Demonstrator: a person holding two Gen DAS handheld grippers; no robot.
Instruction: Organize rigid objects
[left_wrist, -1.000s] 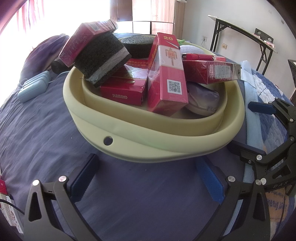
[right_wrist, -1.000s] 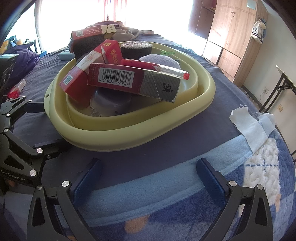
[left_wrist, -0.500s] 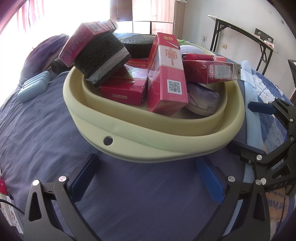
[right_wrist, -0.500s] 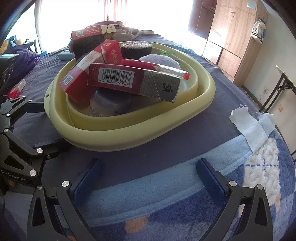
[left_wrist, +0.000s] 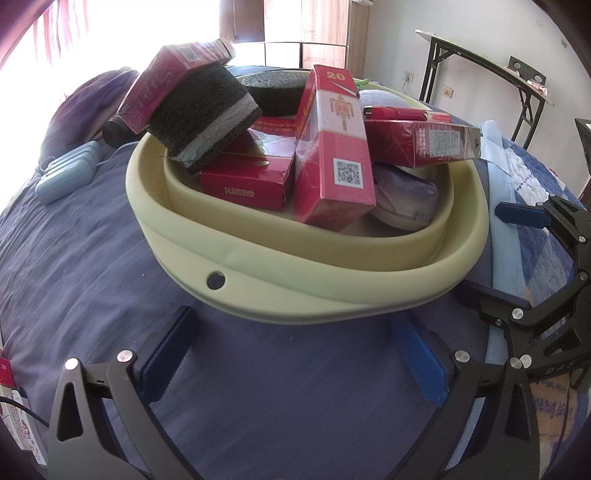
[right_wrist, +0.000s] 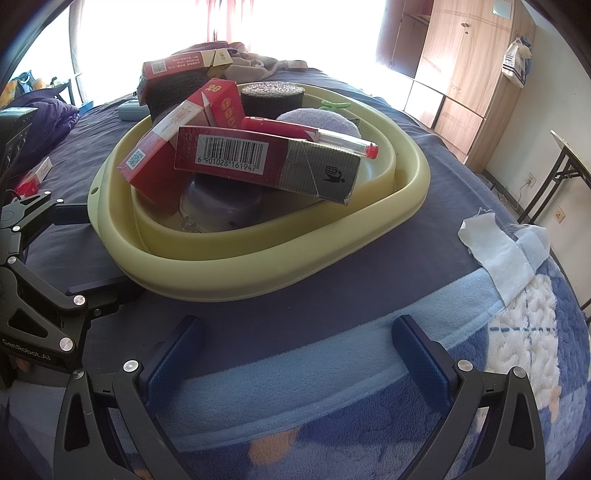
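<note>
Both grippers, left gripper and right gripper, sit wide and empty on the bed beside the heaped yellow basin, so we would first lift the top-lying barcode box, then the red pen.

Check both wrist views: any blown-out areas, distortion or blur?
Left wrist: window behind the yellow basin blown white, fisheye bends the folding table, boxes sharp. Right wrist: windows overexposed, wardrobe curved, barcode box crisp.
</note>
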